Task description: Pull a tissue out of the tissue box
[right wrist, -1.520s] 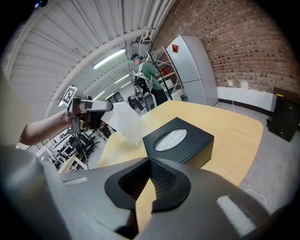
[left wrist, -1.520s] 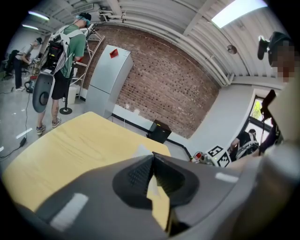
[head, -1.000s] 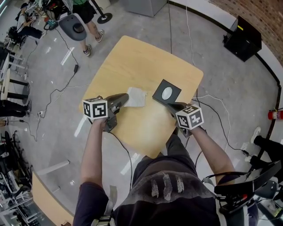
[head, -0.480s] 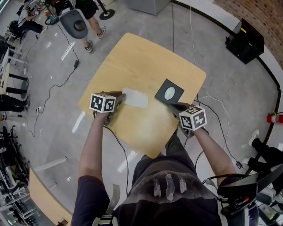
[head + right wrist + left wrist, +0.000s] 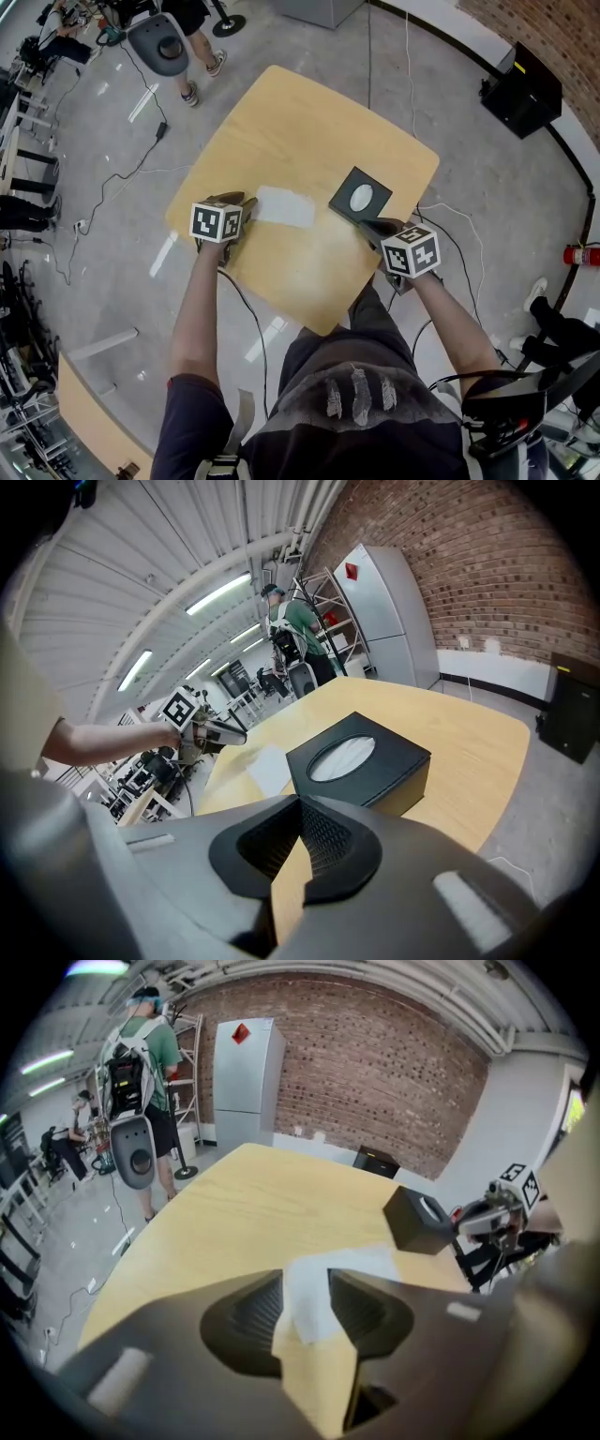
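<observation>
Head view: tissue (image 5: 284, 206) flat on table (image 5: 309, 122), long axis running from left gripper (image 5: 247, 202) toward tissue box (image 5: 358, 196). Left jaws have just been opening, tissue's near edge loose between them. Right gripper (image 5: 373, 225) closed, empty.

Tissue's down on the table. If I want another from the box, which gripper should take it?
Right. The right gripper sits empty, jaws together, close to the tissue box. The left gripper is further off, its jaws just opening with the loose tissue between them.
</observation>
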{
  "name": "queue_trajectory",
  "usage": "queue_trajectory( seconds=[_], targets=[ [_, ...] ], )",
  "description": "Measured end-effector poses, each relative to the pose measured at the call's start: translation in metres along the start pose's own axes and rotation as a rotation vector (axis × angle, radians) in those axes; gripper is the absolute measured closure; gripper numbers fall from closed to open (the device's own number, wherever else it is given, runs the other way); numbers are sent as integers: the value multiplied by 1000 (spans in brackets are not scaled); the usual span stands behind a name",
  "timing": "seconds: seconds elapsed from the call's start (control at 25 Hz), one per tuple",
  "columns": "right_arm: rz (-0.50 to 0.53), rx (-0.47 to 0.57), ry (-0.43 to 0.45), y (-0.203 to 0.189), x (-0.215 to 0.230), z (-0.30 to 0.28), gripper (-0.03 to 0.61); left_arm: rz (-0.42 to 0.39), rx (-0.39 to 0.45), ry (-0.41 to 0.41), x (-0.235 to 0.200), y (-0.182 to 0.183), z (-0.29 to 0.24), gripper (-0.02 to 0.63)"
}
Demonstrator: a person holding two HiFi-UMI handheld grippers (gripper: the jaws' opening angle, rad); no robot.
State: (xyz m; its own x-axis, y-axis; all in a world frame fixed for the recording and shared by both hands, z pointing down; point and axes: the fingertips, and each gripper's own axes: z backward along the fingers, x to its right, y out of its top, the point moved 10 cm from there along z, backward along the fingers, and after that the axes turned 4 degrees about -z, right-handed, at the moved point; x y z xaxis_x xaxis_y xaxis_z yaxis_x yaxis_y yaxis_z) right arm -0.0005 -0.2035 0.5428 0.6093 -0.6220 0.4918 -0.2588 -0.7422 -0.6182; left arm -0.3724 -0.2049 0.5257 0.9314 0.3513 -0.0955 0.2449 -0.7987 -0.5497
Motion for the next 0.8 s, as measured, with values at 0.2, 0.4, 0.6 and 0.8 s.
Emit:
queue_trajectory(
  seconds=[0.2, 0.4, 0.6, 0.8],
  targets=[
    [0, 1, 1, -1, 0, -1, 581, -112, 32, -82, 43, 20, -13, 468],
    [-4, 6, 4, 0, 1, -1, 581, -208, -26, -134, 80, 29, -46, 500],
    [-15, 11, 13, 1, 3, 3, 581, -264, -98, -129, 103, 32, -70, 502],
    [-24, 14, 29, 1, 6, 1, 581, -288, -139, -118, 109, 32, -84, 510]
  ],
)
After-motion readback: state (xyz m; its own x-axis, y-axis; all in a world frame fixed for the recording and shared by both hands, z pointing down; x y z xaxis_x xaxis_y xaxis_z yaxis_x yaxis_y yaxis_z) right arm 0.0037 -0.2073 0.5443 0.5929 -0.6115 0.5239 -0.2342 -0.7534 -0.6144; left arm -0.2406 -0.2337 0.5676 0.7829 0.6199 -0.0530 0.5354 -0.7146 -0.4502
